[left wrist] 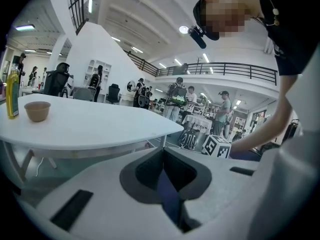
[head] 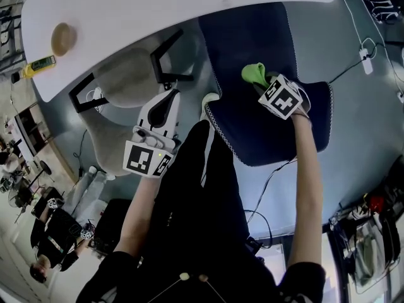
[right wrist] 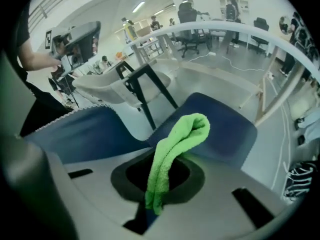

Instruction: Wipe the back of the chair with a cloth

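Observation:
The dark blue chair has its back (head: pixel 271 137) toward me and its seat (head: pixel 252 40) tucked partly under the table. My right gripper (head: pixel 266 84) hangs over the inner face of the back, shut on a bright green cloth (head: pixel 254 74). In the right gripper view the cloth (right wrist: pixel 175 149) rises folded out of the closed jaws of that gripper (right wrist: pixel 152 206), with the blue seat (right wrist: pixel 225 129) beyond and the stitched edge of the back (right wrist: pixel 75 134) to the left. My left gripper (head: pixel 168 96) is left of the chair, shut and empty (left wrist: pixel 167 196).
A white table (head: pixel 158 11) runs across the top, bearing a tan bowl (head: pixel 63 38) and a yellow bottle (head: pixel 39 65). A pale grey chair (head: pixel 126 81) sits beside the blue one. Cables and a power strip (head: pixel 366 59) lie on the floor at right. People stand far off.

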The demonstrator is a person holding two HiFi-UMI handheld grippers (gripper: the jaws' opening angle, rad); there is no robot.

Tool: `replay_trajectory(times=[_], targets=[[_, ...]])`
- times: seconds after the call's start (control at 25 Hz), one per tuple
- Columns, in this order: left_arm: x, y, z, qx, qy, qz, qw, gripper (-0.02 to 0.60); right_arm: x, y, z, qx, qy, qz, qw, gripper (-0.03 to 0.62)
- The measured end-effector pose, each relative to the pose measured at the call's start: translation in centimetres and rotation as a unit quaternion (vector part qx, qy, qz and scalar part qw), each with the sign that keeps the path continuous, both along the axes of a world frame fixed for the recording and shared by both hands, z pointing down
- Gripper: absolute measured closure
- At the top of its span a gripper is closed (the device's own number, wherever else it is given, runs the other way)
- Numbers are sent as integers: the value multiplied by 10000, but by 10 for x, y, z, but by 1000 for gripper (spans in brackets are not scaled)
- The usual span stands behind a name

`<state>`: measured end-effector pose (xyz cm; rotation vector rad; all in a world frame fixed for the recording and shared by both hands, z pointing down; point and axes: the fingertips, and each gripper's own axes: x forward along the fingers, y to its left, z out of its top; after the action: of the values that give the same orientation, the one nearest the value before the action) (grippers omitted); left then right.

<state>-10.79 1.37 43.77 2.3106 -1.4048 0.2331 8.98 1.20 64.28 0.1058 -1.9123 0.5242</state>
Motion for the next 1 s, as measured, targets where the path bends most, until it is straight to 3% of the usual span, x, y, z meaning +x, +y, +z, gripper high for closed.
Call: replay_trajectory(times=[0.16, 0.32, 0.64, 0.72, 0.84, 1.0], targets=[[-3, 4, 6, -60, -3, -78, 10000, 575, 74, -44, 27, 601, 1026, 82, 9929, 576], [-3, 2, 10, 21, 233, -144, 9996, 575, 124, -62, 55, 719, 1836, -289, 9799, 576], [-10, -1, 11, 443, 441, -448, 9970, 571, 164, -36, 122, 65, 2744, -871, 9576, 576], [-13, 1, 14, 472, 493, -503, 9964, 512, 171, -24, 134, -267, 2953, -1094, 9487, 576], [-13, 4, 19, 460, 573, -565, 9957, 488, 176, -4, 141, -779, 3064, -1479, 9371, 576], [-10, 8, 23, 456, 569, -577, 9957, 488, 177, 9, 143, -987, 3136, -1848, 9262, 577]])
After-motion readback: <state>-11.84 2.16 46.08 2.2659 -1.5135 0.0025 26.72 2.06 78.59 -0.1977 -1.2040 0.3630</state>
